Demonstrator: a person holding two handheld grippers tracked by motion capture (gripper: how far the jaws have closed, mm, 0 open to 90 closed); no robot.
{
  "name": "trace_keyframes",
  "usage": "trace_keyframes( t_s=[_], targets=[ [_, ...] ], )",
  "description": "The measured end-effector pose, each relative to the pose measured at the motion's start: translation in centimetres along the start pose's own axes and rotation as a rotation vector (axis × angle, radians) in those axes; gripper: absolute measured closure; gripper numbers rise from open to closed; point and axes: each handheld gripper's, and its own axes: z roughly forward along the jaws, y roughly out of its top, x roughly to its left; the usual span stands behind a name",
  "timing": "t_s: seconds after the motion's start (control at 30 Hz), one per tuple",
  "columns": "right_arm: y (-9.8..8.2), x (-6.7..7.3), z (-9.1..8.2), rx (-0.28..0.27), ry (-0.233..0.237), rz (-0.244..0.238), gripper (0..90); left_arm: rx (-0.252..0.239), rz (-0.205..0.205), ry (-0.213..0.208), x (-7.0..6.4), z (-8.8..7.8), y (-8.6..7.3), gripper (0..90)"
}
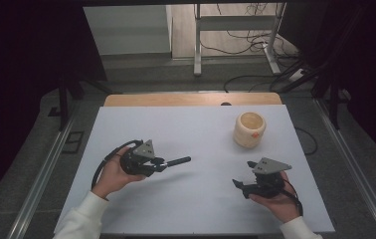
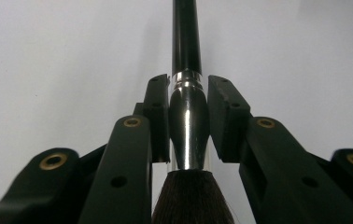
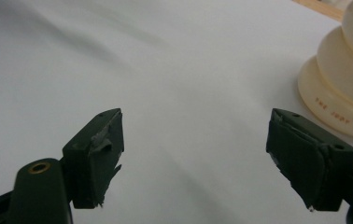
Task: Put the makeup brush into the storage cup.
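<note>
Presently, item one: brush [image 2: 187, 126], dark bristles at the near end, shiny metal ferrule, slim black handle. Held in the left gripper [image 1: 162, 164], whose jaws are clamped on the ferrule from both sides. In the left gripper view the bristle tuft sits back toward the palm and the handle runs straight out ahead between the jaw tips. In the high view the handle [image 1: 177, 161] lies roughly level above the white table [image 1: 196, 199], its free end pointing toward the person's right and slightly away.

Item two: cream ribbed cup [image 1: 249, 129], upright, mouth open upward, standing on the far right part of the table, well apart from the brush tip. It lies ahead of the handle's free end and further back.

Item three: right gripper [image 1: 239, 186], jaws spread wide, holding nothing, low over the table near the right front edge; the cup base [image 3: 338, 107] shows ahead of it and to its right.

Judgement: the brush's long axis already aims loosely cup-ward; the right gripper is the nearer to the cup, the left the one carrying
</note>
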Motion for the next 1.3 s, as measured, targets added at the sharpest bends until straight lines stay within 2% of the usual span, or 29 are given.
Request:
trace_keyframes(
  t_s=[0.13, 0.23, 0.47, 1.03, 1.3],
  targets=[
    [0.9, 0.4, 0.5, -0.002, 0.009, -0.026, 19.8, 0.0, -0.01, 0.005, -0.3, -0.1, 0.0, 70.7],
    [1.5, 0.8, 1.0, 0.0, 0.018, -0.047, 19.8, 0.0, -0.003, 0.005, -0.6, -0.2, 0.2, 70.7],
    [3.3, 2.1, 2.4, 0.01, 0.035, -0.119, 19.7, -0.022, -0.009, -0.008, -1.3, 0.0, 0.4, 70.7],
    [6.4, 4.7, 5.5, 0.021, 0.074, -0.238, 19.9, -0.031, -0.022, -0.027, -1.6, 0.6, 0.2, 70.7],
    [7.2, 5.6, 6.2, 0.017, 0.086, -0.266, 20.3, -0.025, -0.017, -0.034, -1.8, 1.0, 0.5, 70.7]
  ],
)
